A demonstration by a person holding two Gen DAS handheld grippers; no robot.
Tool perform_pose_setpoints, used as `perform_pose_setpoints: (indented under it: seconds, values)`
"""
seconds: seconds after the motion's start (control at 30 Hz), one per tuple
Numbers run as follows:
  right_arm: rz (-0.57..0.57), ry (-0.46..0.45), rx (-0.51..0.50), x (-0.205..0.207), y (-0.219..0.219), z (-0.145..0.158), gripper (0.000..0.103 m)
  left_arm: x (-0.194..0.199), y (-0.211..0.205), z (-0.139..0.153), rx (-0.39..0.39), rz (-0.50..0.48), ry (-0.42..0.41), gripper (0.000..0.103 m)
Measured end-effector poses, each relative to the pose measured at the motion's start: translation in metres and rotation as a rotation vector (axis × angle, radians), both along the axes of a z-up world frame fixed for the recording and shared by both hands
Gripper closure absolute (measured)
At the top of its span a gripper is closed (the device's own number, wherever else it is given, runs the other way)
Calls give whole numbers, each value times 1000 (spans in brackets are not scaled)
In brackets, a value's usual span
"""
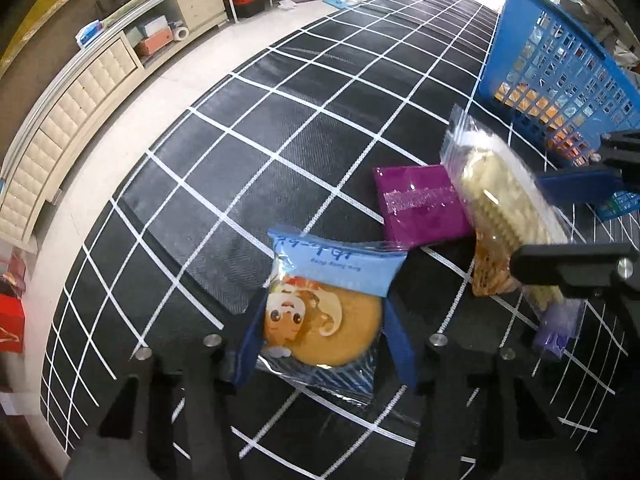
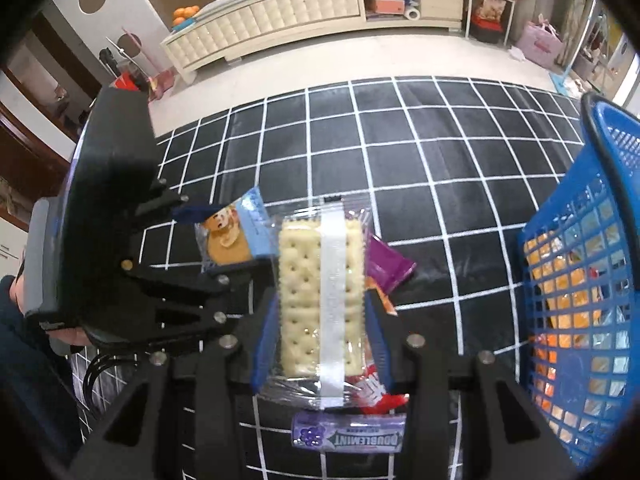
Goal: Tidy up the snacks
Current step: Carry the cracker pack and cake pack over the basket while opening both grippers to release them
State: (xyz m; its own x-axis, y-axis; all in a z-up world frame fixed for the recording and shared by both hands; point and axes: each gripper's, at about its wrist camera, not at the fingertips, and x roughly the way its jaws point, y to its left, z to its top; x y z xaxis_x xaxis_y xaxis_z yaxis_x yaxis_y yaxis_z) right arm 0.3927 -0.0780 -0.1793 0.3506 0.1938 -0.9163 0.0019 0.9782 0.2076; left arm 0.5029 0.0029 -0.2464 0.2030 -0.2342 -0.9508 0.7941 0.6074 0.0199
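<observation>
The cracker pack (image 2: 320, 300) sits clamped between the right claw (image 2: 320, 312)'s blue pads, held flat-side up and seemingly lifted clear of the checked bench (image 2: 400, 152), probably so it can be carried to the blue basket (image 2: 580, 280) standing just to that claw's right, where orange packets already lie. To its left, the left claw (image 1: 320, 340) straddles the round cookie packet (image 1: 320, 320); its pads flank the wrapper closely, though I cannot tell whether they press on it yet. Under and just past the crackers lie a purple packet (image 1: 420, 208), an orange-red wrapper (image 2: 380, 300) and a Doublemint gum pack (image 2: 348, 436). The two claws work close together, so the left one crowds the right's side, while the basket's tall wall must be cleared on the way.
</observation>
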Motion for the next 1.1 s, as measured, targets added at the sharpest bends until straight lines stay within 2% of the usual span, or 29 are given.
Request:
perform_pose_setpoints:
  seconds: [0.1,0.2,0.3,0.47,0.77,0.9,1.1]
  values:
    - [-1,-5,-1,-5,-1,2,57,-11,4,4,35,45,-45,51]
    - [5,-7,1,-15,-1,6,57,-16,11,13,19,112,-60,51]
    - [10,-23,6,-27,-3,17,56,-28,17,34,-7,155,-70,51]
    - [1,-75,32,-53,-12,55,56,-56,15,81,1,191,-117,51]
    - [4,-177,46,-113,-38,126,57,-130,-16,161,-10,190,-204,51]
    - [-6,-212,48,-138,-55,149,57,-163,-36,193,-30,186,-238,51]
    - [-23,-261,48,-162,-90,171,56,-197,-69,222,-42,186,-289,51]
